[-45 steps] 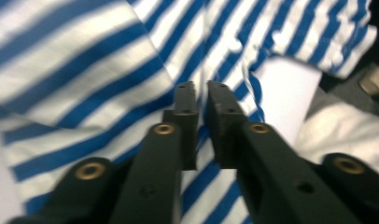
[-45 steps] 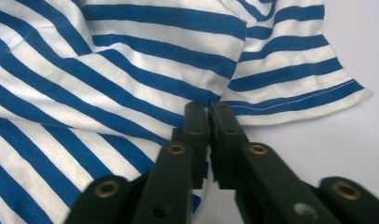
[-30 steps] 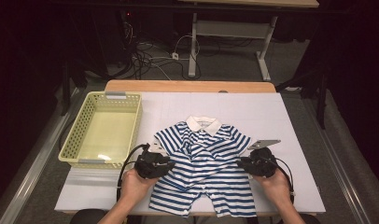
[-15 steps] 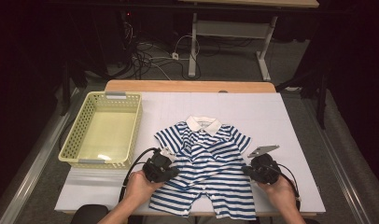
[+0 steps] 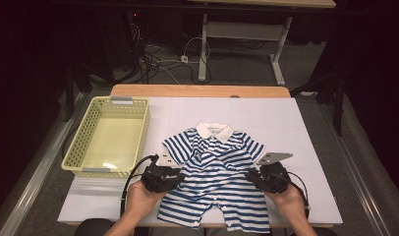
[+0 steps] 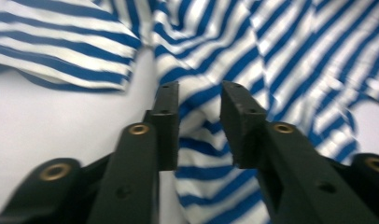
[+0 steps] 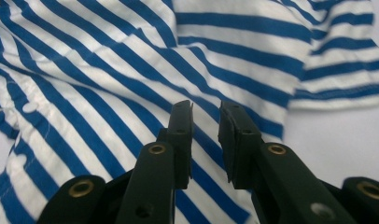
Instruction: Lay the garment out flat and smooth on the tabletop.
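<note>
Left gripper (image 5: pixel 175 179): at the near-left side of the blue-and-white striped baby romper (image 5: pixel 214 177), low over its left side seam; in the left gripper view (image 6: pixel 199 100) the jaws stand apart with a raised fold of cloth between them, pads not pressing; they have just been opening
Right gripper (image 5: pixel 251 178): at the romper's right side seam, near the near-right part of the surface; in the right gripper view (image 7: pixel 205 114) the jaws are narrowly spread over flat striped cloth, pinching nothing; they too have just been opening
Striped romper: lies flat, front up, near the near edge of the white table surface (image 5: pixel 310 128), white collar toward the far edge, legs reaching the near edge
How it handles: by my judgement light, soft, limp cotton; it will sag and crumple from any hold, does not slip much, nothing fragile
Where to take hold: likely the side seams or sleeve hems, where doubled cloth gives the pads something to bite; a pinch at one layer would lift just the front
Pale yellow plastic mesh basket (image 5: pixel 111 135): at the left edge, well apart from the romper, nothing inside
Floor beyond the far edge: loose cables and table legs
</note>
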The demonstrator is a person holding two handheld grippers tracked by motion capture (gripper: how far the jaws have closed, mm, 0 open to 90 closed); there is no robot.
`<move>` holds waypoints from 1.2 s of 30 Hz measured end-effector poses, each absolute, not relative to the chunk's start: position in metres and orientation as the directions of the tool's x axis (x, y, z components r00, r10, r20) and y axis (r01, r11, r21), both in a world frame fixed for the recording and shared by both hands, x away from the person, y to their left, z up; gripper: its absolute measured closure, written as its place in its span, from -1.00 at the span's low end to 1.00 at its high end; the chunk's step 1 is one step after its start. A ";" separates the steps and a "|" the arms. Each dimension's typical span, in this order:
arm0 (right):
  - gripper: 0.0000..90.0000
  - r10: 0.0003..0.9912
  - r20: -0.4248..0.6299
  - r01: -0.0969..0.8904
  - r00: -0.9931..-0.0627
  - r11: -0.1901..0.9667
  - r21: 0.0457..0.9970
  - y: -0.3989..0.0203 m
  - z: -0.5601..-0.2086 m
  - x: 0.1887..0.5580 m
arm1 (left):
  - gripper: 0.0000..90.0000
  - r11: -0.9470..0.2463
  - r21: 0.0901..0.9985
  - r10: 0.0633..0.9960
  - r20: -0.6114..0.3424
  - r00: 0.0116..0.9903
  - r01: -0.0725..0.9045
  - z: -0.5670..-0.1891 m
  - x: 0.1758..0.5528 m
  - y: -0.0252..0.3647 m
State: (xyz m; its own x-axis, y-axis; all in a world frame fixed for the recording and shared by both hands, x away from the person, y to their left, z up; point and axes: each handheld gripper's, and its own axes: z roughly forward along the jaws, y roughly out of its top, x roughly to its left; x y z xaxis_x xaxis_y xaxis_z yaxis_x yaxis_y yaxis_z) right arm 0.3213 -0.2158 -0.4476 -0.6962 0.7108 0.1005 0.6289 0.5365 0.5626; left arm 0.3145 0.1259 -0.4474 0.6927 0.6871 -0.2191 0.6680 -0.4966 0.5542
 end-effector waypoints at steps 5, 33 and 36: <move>0.59 0.693 0.101 0.628 -0.714 0.570 0.529 -0.200 -0.459 0.333 | 0.33 -0.468 0.529 0.706 -0.258 0.660 0.708 -0.458 0.325 0.122; 0.74 0.768 0.156 0.685 -0.621 0.435 0.584 -0.249 -0.443 0.340 | 0.44 -0.451 0.544 0.704 -0.270 0.656 0.708 -0.451 0.323 0.136; 0.70 0.814 0.152 0.715 -0.561 0.383 0.585 -0.259 -0.447 0.356 | 0.34 -0.446 0.547 0.722 -0.248 0.646 0.709 -0.452 0.324 0.136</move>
State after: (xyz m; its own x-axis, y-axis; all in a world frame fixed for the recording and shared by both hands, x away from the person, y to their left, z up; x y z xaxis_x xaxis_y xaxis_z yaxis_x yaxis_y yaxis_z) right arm 0.3563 -0.2593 -0.4470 -0.5610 0.8137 0.1522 0.7145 0.3831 0.5854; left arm 0.3243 0.1365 -0.4524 0.6456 0.7224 -0.2477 0.7086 -0.4458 0.5469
